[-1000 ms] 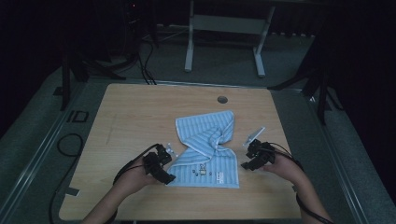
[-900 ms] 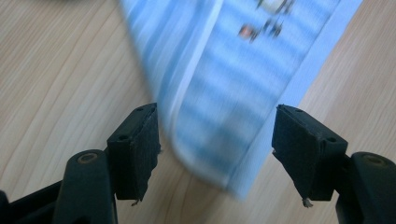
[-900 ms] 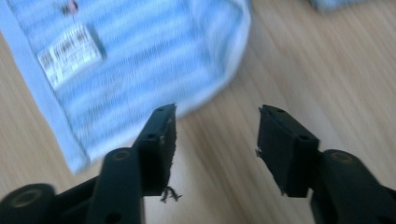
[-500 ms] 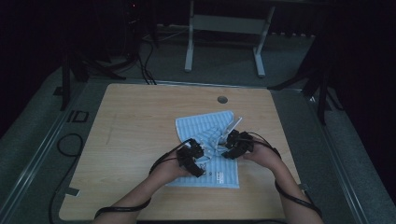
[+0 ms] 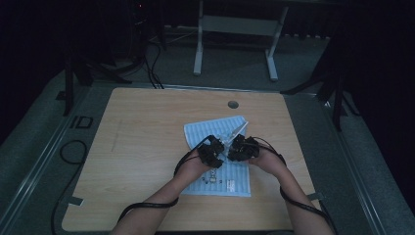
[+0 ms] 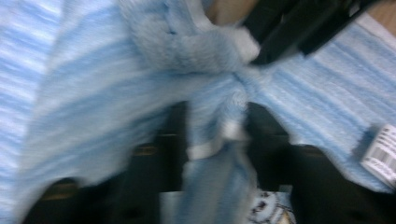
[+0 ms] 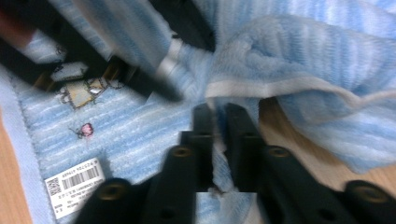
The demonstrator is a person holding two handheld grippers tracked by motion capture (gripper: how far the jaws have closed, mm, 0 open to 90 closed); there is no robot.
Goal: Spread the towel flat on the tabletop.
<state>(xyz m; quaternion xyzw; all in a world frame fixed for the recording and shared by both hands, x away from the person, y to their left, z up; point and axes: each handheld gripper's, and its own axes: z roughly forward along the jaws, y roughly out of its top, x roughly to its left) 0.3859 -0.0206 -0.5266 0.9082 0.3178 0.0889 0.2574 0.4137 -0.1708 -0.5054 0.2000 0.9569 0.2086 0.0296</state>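
Both your grippers pinch the towel

Your left gripper (image 6: pixel 212 135) and right gripper (image 7: pixel 217 121) meet mid-table (image 5: pixel 147 127), jaws just closed on bunched folds of the blue striped towel (image 5: pixel 230 171), which lies rumpled on the table's near right part, label (image 7: pixel 74 184) facing up.

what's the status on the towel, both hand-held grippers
Left hand-held gripper pinching a bunched fold of the blue striped towel, jaws just closing. Right hand-held gripper shut on the towel's white edge. Nothing in the way on the table.
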